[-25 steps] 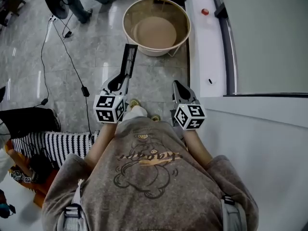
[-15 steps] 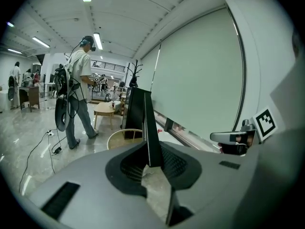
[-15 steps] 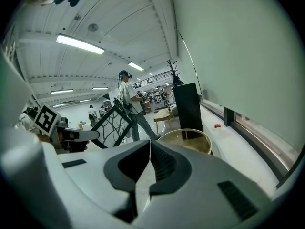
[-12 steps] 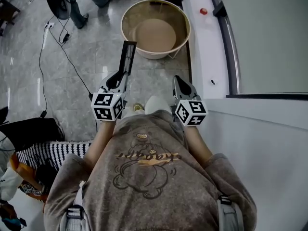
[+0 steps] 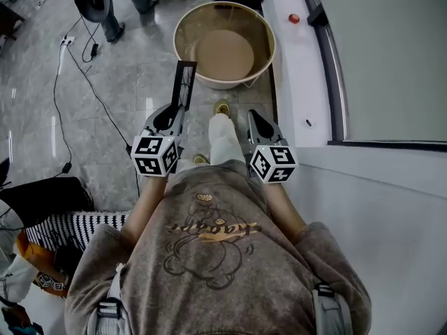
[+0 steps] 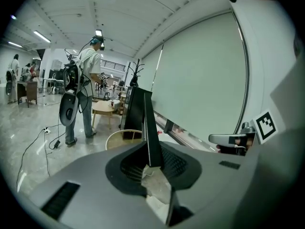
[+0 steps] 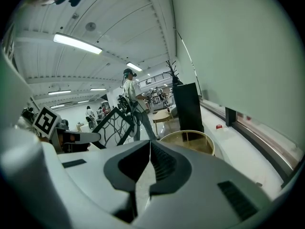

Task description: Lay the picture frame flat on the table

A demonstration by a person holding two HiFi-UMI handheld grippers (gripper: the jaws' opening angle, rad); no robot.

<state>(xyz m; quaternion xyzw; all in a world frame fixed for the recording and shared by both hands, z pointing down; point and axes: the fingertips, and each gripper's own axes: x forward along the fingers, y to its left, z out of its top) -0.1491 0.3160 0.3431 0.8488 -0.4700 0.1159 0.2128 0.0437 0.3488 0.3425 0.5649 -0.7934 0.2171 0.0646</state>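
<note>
Looks like a big open-plan lab or office hall, definitely not anybody's home. Long strip lights [image 7: 76, 43] run across a high white ceiling. The floor [image 5: 105, 131] is polished grey stone, and black cables [image 5: 98, 95] trail over it to a power strip [image 5: 68, 40] at the far left. A person [image 6: 86, 75] further off wears a headset and a backpack rig. Far left there are desks [image 6: 21, 87] with more people. On the right sits a huge window with a roller blind [image 6: 200, 80], with a coat stand [image 6: 138, 66] and a round wooden table [image 5: 187, 33] near it.

Head camera down; tool cameras forward; share round table [image 5: 223, 53].
</note>
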